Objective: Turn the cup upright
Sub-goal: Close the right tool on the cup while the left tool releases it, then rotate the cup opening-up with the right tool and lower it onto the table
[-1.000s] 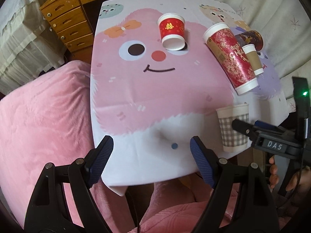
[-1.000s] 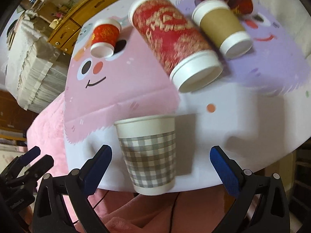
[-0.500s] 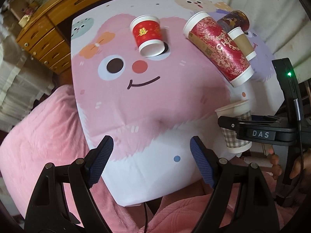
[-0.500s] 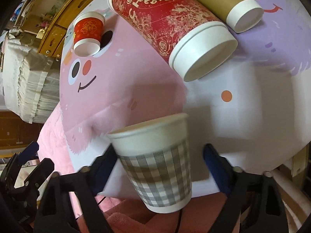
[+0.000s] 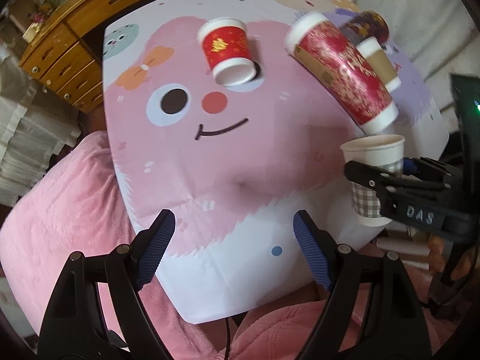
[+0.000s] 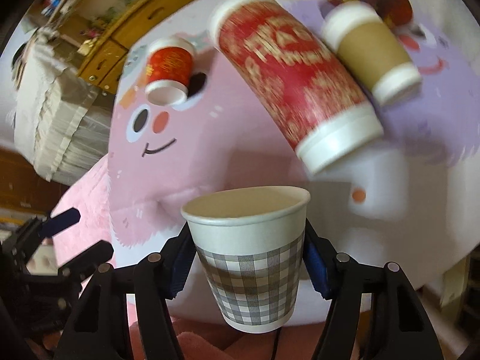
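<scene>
A grey checked paper cup (image 6: pixel 250 258) is upright, mouth up, clamped between the blue pads of my right gripper (image 6: pixel 246 265) and held just above the table's near right edge. It also shows in the left wrist view (image 5: pixel 373 177), with the right gripper (image 5: pixel 387 177) shut around its middle. My left gripper (image 5: pixel 232 252) is open and empty, above the near edge of the table. A tall red cup (image 6: pixel 295 87), a brown cup (image 6: pixel 370 57) and a small red cup (image 6: pixel 169 70) stand rim down on the table.
The table wears a pink cartoon-face cloth (image 5: pixel 210 156). A dark patterned cup (image 5: pixel 367 25) is behind the brown one. A pink blanket (image 5: pixel 60 204) lies to the left and in front. A wooden drawer unit (image 5: pixel 63 51) stands at the back left.
My right gripper has closed on the checked cup and lifted it slightly off the table. My left gripper has stayed open and shifted its view a little.
</scene>
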